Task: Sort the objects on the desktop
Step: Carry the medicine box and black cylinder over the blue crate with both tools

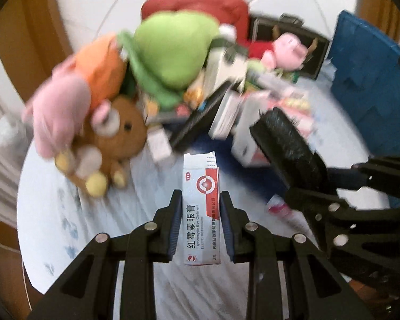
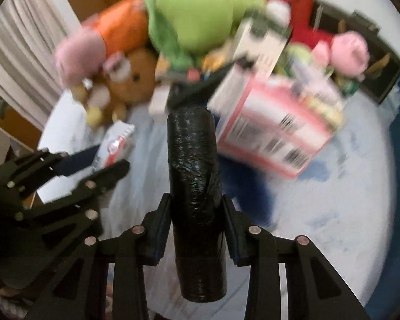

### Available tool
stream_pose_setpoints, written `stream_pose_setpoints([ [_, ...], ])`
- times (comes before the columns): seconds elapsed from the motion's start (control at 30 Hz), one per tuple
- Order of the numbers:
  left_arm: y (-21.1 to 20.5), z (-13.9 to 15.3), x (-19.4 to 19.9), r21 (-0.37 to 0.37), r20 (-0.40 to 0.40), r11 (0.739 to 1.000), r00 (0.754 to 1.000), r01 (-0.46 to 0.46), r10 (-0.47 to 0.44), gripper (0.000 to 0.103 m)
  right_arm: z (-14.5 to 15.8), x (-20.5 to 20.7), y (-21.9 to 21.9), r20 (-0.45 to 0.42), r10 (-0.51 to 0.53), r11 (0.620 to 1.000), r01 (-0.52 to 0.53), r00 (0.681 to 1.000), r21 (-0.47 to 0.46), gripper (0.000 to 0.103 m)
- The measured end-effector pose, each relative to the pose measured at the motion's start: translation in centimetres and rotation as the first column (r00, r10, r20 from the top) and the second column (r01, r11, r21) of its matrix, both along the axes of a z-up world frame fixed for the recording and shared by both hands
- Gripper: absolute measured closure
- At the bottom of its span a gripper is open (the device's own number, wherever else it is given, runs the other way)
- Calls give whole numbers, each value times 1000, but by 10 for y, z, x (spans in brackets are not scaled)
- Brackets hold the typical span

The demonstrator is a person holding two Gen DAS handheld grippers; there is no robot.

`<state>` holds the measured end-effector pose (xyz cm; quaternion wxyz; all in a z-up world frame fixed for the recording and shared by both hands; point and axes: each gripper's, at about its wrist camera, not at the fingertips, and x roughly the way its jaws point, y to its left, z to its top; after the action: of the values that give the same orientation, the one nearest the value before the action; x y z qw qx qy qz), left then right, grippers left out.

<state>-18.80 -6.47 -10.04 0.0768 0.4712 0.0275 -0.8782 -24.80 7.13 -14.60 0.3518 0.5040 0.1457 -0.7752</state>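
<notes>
Left gripper (image 1: 201,200) points steeply down over the white tablecloth (image 1: 66,213), jaws nearly closed and pressing both long sides of a white-and-red eye ointment box (image 1: 201,208). Box is upright between the pads, top flap end sticking out past the fingertips, lifted clear of the cloth.

Right gripper (image 2: 196,202) is also tilted steeply down, jaws narrowed onto a black roll of plastic bags (image 2: 194,186). Roll runs lengthwise between the fingers, well past the tips and back toward the camera, and is held off the cloth. In the left wrist view the right gripper and its roll (image 1: 288,146) sit just right of the ointment box, apart from it.

Landmark: the ointment box. Beyond it, a blurred pile: brown teddy bear (image 1: 114,138) to its upper left, pink plush (image 1: 58,112) and orange plush (image 1: 98,69) further left, green plush (image 1: 170,50) straight behind, red bag (image 1: 200,2) behind that. A dark flat item (image 1: 197,122) and white boxes lean just behind the box. Pink-and-white carton (image 2: 274,130) lies right of the box, behind the roll. Small pink pig plush (image 1: 288,50) sits at far right rear against a black box (image 1: 288,45); blue crate (image 1: 365,74) is at the far right. A small red-white packet (image 1: 280,208) lies on the cloth right of the box. Much is motion-blurred, so labels on the pile are unreadable.
</notes>
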Motion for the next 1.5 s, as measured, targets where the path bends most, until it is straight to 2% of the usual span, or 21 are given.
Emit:
stream_pose_setpoints([
  [0.03,8,-10,-16,-6,-17,1000,1000,14,-14,76,14,0,4,-24,-17,1000,16,1000,-18,67],
  [0.07,15,2,-19,-12,-42,999,999,31,-31,76,25,0,4,-45,-34,999,33,998,-29,67],
  [0.1,15,0,-23,-11,-58,999,997,44,-44,76,25,0,4,-45,-34,999,33,998,-29,67],
  [0.13,23,5,-25,-13,-80,998,995,61,-62,76,55,-1,20,-98,-72,996,67,993,-53,67],
  [0.2,37,15,-38,-22,-123,995,987,101,-103,76,83,-1,37,-147,-117,991,106,982,-76,67],
  [0.3,66,43,-48,-32,-184,985,968,168,-171,76,122,-6,69,-215,-192,979,173,957,-106,67],
  [0.33,74,51,-49,-34,-200,983,963,179,-182,76,122,-6,69,-215,-192,979,173,957,-106,67],
  [0.4,96,70,-55,-37,-242,975,944,221,-223,76,161,-4,107,-259,-276,959,247,926,-140,67],
  [0.6,172,133,-79,-53,-331,943,885,328,-327,76,239,0,202,-339,-402,914,354,851,-196,67],
  [0.73,233,172,-93,-68,-365,913,842,402,-397,76,263,-10,247,-368,-446,895,401,816,-196,67],
  [0.83,289,200,-106,-66,-388,893,813,444,-433,76,286,-35,326,-385,-494,869,458,780,-186,67],
  [0.9,333,213,-118,-38,-376,869,799,494,-470,76,289,-49,359,-399,-506,859,487,765,-157,67],
  [0.93,350,215,-124,-21,-360,859,798,512,-484,76,289,-49,359,-399,-506,859,487,765,-157,67],
  [1.03,412,214,-150,7,-279,843,810,539,-516,76,277,-92,434,-353,-520,845,530,778,-78,67],
  [1.1,449,201,-169,44,-188,832,823,553,-536,76,259,-115,461,-305,-516,844,535,801,-22,67],
  [1.17,486,180,-188,113,-56,814,822,570,-567,76,252,-120,473,-280,-513,845,534,811,-2,67],
  [1.23,508,162,-198,112,25,815,818,569,-574,76,229,-138,500,-203,-504,851,523,840,52,67],
  [1.33,537,137,-205,53,113,826,819,561,-563,76,200,-151,522,-139,-496,853,511,857,110,67],
  [1.37,543,128,-209,61,146,831,818,554,-556,76,188,-153,530,-105,-493,856,503,864,119,67],
  [1.5,555,106,-214,59,214,848,823,526,-526,76,154,-158,542,-19,-471,868,468,882,165,67],
])
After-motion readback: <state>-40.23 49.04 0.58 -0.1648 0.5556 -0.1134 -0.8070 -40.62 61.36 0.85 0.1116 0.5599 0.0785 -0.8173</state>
